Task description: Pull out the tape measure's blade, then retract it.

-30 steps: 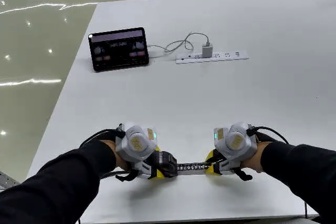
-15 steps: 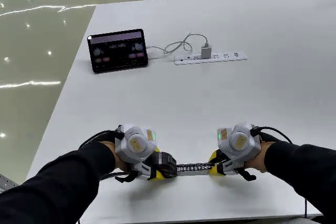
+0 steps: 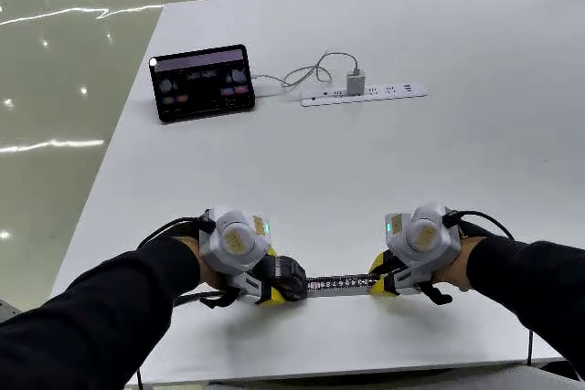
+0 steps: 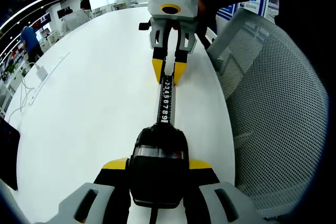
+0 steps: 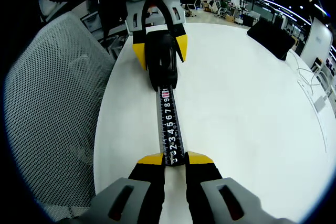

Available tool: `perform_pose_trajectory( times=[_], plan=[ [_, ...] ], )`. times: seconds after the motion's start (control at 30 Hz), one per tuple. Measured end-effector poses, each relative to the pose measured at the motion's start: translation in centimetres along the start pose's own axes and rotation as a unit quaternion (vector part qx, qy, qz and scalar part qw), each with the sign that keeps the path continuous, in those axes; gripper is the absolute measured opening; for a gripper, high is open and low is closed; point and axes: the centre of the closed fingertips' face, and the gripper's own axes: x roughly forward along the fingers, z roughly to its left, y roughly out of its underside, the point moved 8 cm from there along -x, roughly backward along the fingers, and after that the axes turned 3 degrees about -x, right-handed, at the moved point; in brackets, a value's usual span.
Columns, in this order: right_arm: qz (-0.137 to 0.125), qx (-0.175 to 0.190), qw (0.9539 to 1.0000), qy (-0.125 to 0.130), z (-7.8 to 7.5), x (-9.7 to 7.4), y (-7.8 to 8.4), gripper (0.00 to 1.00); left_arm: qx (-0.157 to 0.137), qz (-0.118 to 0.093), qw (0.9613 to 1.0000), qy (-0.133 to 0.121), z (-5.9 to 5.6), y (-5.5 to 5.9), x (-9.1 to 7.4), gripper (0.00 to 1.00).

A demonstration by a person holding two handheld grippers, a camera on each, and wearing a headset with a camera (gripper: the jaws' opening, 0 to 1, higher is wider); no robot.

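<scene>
Tape measure (image 3: 291,280) drawn partway out near the front edge of a white table (image 3: 384,171).
The table stood over a glossy pale floor (image 3: 64,89); at its far left lay a dark tablet (image 3: 203,82), and a cable (image 3: 302,72) ran right to a charger (image 3: 356,82) in a power strip (image 3: 384,92). A mesh chair (image 4: 273,103) stood beside the near edge. The left gripper (image 3: 273,280) clamped the black case (image 3: 287,278), one jaw on each side. The numbered blade (image 3: 338,282) ran flat along the table to the right gripper (image 3: 376,279), whose jaws were pinched closed on its end. Both grippers lay low and nearly level, pointing at each other, each on a black-sleeved arm reaching in from its own side.
</scene>
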Motion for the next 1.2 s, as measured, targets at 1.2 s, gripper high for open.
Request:
perform_pose_trajectory(
  times=[1.2],
  plan=[
    [0.020,0.014,0.9996,0.010,0.1,-1.8,2.5,0.09,-0.001,-0.003,1.0000,-0.004,-0.1,0.0,0.0,0.35]
  ],
)
